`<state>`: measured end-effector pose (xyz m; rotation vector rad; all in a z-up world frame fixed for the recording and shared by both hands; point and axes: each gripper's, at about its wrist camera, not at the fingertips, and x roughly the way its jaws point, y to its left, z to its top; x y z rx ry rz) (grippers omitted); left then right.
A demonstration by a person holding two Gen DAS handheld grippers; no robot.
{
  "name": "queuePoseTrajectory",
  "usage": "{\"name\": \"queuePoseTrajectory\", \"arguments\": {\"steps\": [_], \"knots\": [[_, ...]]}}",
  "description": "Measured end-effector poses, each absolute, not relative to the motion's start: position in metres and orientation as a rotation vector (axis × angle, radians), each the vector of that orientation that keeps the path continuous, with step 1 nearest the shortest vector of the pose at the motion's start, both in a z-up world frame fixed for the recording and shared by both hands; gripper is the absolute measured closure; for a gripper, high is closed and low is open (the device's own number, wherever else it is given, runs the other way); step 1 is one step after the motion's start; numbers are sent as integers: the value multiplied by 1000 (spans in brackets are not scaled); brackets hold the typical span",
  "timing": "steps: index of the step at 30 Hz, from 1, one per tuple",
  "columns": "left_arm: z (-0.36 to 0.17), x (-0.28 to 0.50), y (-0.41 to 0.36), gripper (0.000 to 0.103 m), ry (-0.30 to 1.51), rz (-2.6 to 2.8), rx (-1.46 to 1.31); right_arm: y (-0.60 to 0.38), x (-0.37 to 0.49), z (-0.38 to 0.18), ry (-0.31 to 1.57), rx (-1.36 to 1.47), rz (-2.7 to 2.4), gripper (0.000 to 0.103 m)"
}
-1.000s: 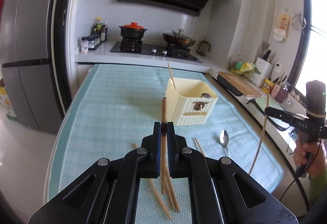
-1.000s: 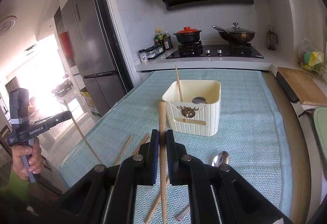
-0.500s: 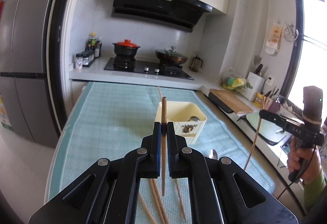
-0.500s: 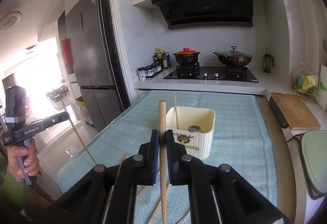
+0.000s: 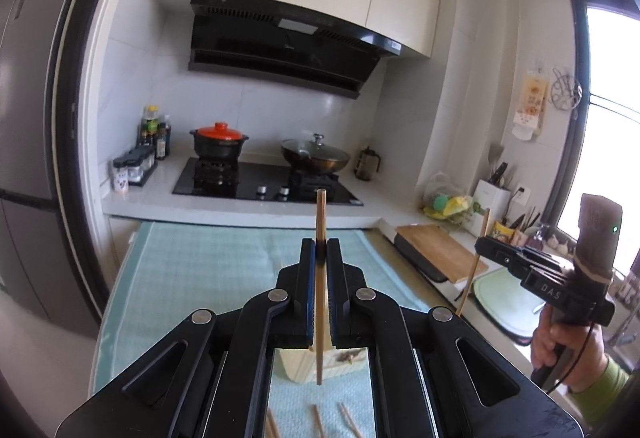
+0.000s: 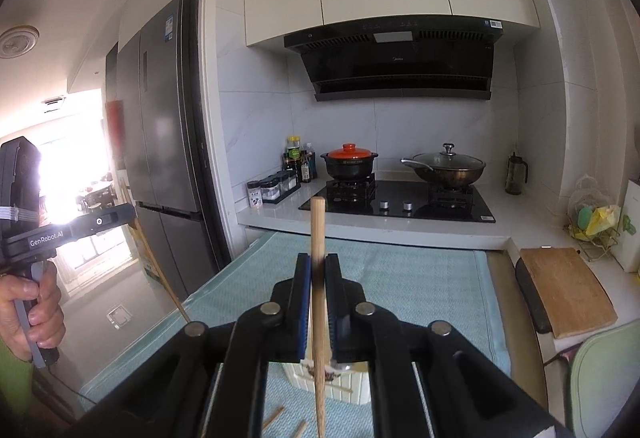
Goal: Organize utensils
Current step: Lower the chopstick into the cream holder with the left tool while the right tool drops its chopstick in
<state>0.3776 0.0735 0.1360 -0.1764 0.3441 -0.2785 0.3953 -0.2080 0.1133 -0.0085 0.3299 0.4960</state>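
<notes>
Wooden chopstick, light tan and round [image 5: 321, 278], pinched upright in the left gripper [image 5: 320, 250]: black jaws with blue pads closed right down on it, blunt end up, thin end hanging free below the jaws. Right gripper [image 6: 318, 266] same story, clamped tight on a second tan wooden chopstick [image 6: 318, 278], also close to vertical.

Each gripper shows in the other's view: right gripper at the right edge of the left view, person's hand [image 5: 568, 342] on its handle, chopstick slanting through it; left gripper at the left edge of the right view, hand [image 6: 32, 314] gripping the handle.

Cream ribbed plastic utensil box [image 6: 340, 382] sits on the pale teal woven table mat [image 5: 208, 278], low in both views, mostly hidden behind the jaws. Loose tan chopsticks [image 5: 316, 420] lie flat on the mat nearer than the box, well below both held sticks.

Far end: black hob [image 6: 400, 204] with orange-lidded black pot [image 6: 350, 162] left, glass-lidded wok [image 6: 446, 168] right.
</notes>
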Motion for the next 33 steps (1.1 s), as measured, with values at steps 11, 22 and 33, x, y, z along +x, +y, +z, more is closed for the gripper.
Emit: {"name": "queuePoseTrajectory", "arguments": {"steps": [11, 22, 33], "knots": [[130, 482, 26, 100, 410, -273, -119, -186, 500, 109, 279, -19, 446, 96], [47, 564, -8, 100, 601, -267, -148, -172, 566, 14, 494, -58, 438, 96], [29, 581, -15, 70, 706, -224, -132, -184, 581, -5, 633, -24, 396, 63]]}}
